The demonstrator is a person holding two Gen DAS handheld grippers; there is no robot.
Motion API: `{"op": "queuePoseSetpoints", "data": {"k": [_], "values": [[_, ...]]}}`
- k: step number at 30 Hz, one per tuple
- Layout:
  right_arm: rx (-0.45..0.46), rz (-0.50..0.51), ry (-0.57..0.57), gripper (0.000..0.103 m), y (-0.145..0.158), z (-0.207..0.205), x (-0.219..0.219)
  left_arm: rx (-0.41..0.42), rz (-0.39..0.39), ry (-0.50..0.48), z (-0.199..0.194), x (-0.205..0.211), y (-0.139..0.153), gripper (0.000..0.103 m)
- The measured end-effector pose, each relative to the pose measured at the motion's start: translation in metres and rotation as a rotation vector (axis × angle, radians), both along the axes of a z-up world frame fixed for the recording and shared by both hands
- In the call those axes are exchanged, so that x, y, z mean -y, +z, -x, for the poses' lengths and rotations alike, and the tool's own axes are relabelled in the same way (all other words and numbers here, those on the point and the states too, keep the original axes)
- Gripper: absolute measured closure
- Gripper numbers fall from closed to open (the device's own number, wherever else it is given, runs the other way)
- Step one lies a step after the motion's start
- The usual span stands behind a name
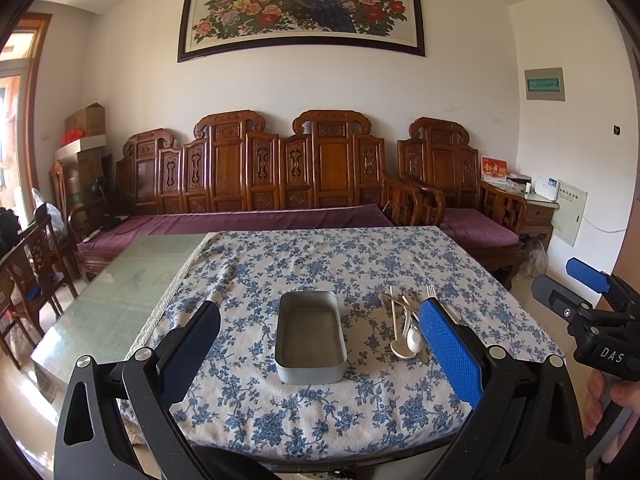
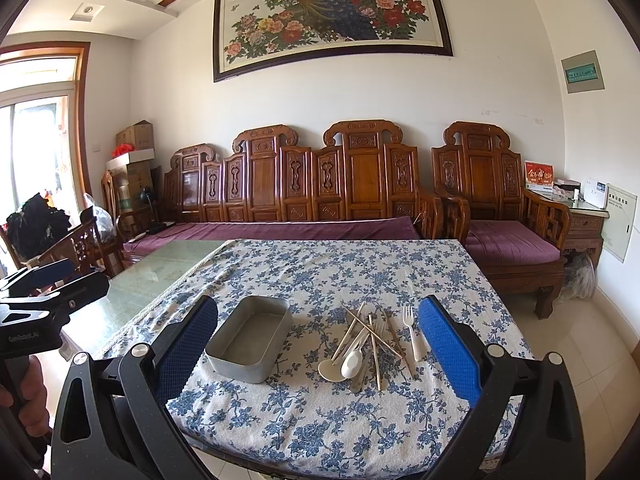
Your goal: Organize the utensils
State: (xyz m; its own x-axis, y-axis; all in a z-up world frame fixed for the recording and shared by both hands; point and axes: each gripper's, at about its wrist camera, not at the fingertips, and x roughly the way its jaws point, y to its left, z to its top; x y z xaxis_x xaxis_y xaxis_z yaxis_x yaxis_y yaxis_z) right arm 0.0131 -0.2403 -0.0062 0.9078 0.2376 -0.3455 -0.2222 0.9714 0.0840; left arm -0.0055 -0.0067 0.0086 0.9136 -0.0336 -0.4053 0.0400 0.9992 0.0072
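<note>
Utensils (image 2: 370, 346) between your wide-apart right gripper (image 2: 318, 354) jaws overlap messily; left gripper (image 1: 320, 354) gapes too, "DAS" readable.

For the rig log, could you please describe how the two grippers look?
Both are black frames with silver rivets and blue dimpled pads. The right gripper is marked "DAS" in the left view; the left gripper carries faint white lettering, too blurred to read.

My left gripper (image 1: 320, 344): black frame, silver screws, blue dimpled pads.
My right gripper (image 2: 318, 344): the same build, "DAS" in white lettering.
</note>
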Motion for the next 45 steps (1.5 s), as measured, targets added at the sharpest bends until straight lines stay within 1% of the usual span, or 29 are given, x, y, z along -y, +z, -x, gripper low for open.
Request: {"op": "queuePoseSetpoints", "data": {"k": [10,16,22,29,35,40,45], "values": [[0.0,-0.001,0.001,0.002,0.0,0.0,0.0,0.003,0.001,-0.005,0.003,0.001,0.0,0.006],[-0.007,0.001,0.0,0.002,-0.002,0.0,0.0,-0.01,0.002,-0.007,0.0,0.002,-0.005,0.006],[-0.03,0.007,-0.005,0.002,-0.01,-0.008,0.001,-0.065,-0.001,-0.004,-0.014,0.003,-0.021,0.006],[-0.067,0.011,-0.02,0.002,-0.032,-0.028,0.01,-0.147,0.004,-0.029,-0.036,0.005,-0.048,0.006],[-0.112,0.03,-0.018,0.003,-0.056,-0.056,0.015,-0.204,-0.001,-0.064,-0.058,0.009,-0.068,0.006],[-0.15,0.054,-0.011,0.012,-0.074,-0.086,0.019,-0.236,0.004,-0.1,-0.079,0.011,-0.078,0.006],[-0.187,0.063,-0.006,0.025,-0.086,-0.118,0.026,-0.262,-0.008,-0.121,-0.103,0.014,-0.088,0.006]]}}
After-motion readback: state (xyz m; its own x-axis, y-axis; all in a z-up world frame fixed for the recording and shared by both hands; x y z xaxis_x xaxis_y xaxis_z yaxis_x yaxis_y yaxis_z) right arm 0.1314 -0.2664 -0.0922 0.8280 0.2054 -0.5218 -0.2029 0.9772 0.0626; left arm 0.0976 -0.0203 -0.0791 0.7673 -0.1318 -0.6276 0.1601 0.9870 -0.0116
